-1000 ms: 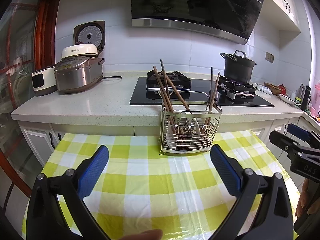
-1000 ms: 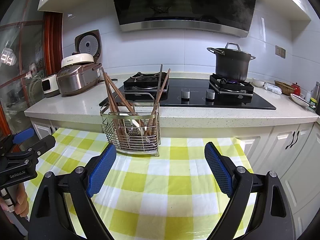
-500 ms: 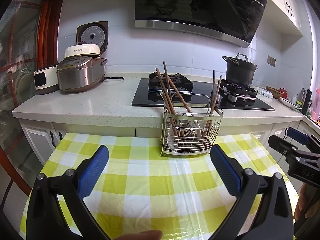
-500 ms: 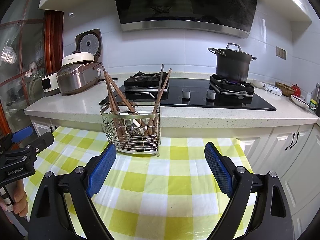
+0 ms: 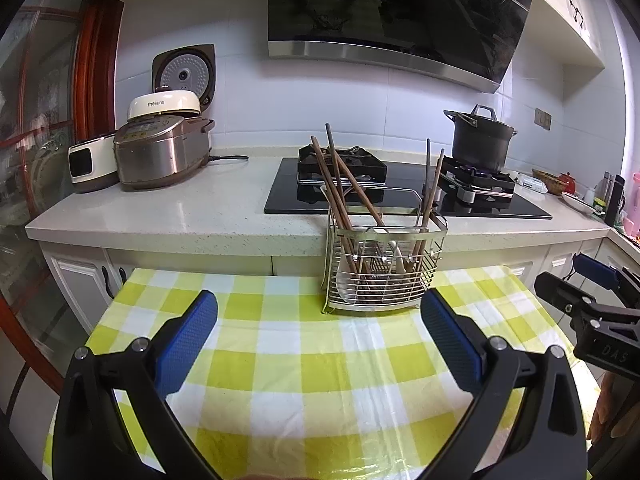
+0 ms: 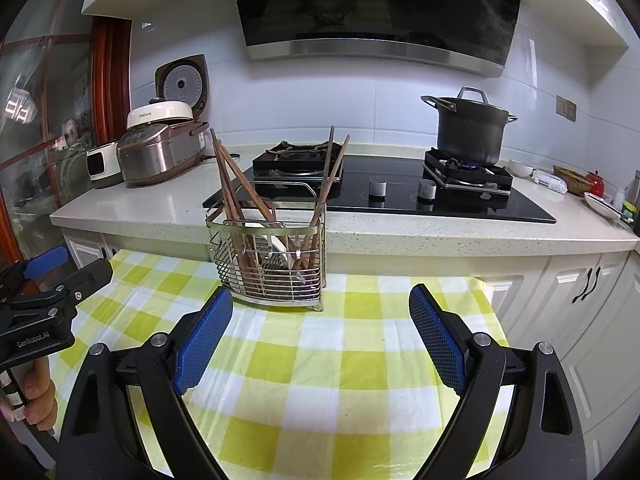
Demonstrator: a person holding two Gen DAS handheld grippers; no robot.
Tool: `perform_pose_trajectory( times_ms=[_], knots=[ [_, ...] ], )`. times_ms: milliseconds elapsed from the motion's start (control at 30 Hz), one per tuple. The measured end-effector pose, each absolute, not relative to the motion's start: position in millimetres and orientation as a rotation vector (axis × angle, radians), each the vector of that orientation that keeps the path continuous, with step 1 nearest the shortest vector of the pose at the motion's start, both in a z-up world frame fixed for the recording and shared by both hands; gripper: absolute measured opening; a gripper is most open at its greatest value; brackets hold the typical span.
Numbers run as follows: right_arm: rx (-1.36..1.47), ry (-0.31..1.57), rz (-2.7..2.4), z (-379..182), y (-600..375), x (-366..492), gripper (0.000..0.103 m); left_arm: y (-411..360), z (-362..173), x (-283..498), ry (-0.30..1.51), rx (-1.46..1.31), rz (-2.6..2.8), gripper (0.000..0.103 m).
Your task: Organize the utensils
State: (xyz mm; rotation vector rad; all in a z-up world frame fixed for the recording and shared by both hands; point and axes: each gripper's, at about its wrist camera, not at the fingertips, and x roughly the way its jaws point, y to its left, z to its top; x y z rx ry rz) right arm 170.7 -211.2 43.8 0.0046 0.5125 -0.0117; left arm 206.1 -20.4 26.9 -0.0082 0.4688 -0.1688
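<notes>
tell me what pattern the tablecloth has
The tablecloth is a yellow-green and white check, clearest in the left wrist view.

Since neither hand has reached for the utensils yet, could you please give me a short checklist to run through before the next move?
1. Left tongs open and empty: ok.
2. Right tongs open and empty: ok.
3. Wire utensil holder upright on the checked tablecloth: ok.
4. Chopsticks reachable from above, tops leaning out over the holder's rim: ok.
5. White spoon low inside the holder, graspable: cannot tell, wires and chopsticks partly hide it.
6. Hazard behind: black pot on a lit burner, blue flame visible; keep away from the stove: not ok.
</notes>
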Motion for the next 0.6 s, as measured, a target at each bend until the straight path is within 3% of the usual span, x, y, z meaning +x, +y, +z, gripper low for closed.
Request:
perform_pose_trajectory(
  times_ms=[600],
  knots=[
    [0.006, 0.513, -0.011, 43.7, -212.7, 170.2, 0.084, -19.2, 18.9, 208.1, 0.501, -0.027, -0.177, 0.098]
  ],
)
